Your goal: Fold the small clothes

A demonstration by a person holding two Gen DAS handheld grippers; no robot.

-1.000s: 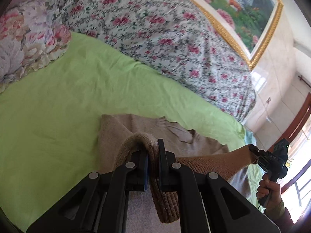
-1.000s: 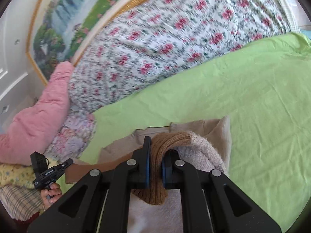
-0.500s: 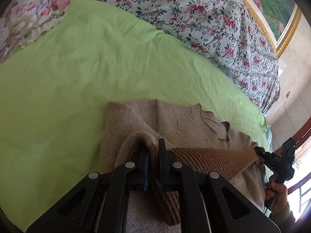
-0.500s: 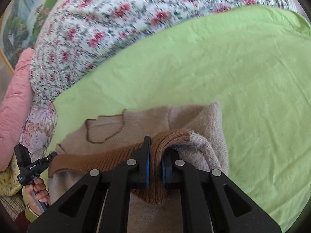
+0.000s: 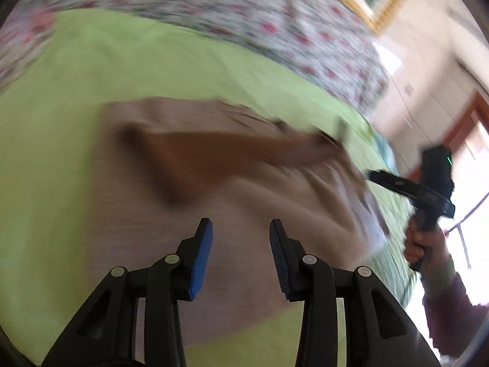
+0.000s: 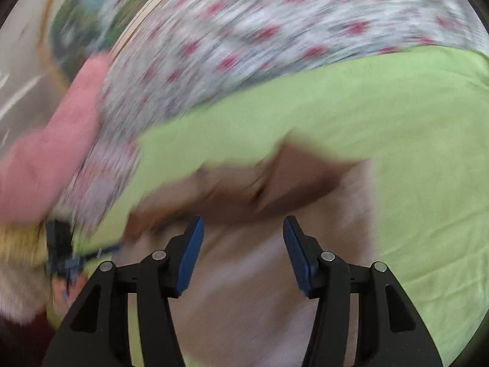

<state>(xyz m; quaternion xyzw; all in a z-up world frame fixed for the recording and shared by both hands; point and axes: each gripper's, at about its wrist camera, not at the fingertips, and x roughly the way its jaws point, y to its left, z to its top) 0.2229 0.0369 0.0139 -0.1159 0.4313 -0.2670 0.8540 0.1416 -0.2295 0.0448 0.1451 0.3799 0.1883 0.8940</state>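
A beige knit sweater [image 5: 232,214] with a brown ribbed hem band [image 5: 195,159] lies folded over itself on the green sheet [image 5: 61,159]. My left gripper [image 5: 240,229] hovers over the beige fabric; its jaws are opening and nothing is between them. In the right wrist view the same sweater [image 6: 244,275] and brown band [image 6: 275,189] lie ahead of my right gripper [image 6: 243,226], whose jaws are also opening with nothing between them. Both views are motion-blurred. The right gripper [image 5: 409,188] shows in the left wrist view, held by a hand [image 5: 424,244].
A floral quilt [image 5: 244,15] is bunched along the far side of the bed. A pink pillow [image 6: 52,153] lies at the left in the right wrist view. A framed painting [image 6: 101,9] hangs behind. The green sheet [image 6: 428,183] stretches to the right.
Both grippers have let go of the brown hem band and opened. The band now lies on the sweater further ahead of the fingers, and both hands have drawn back.
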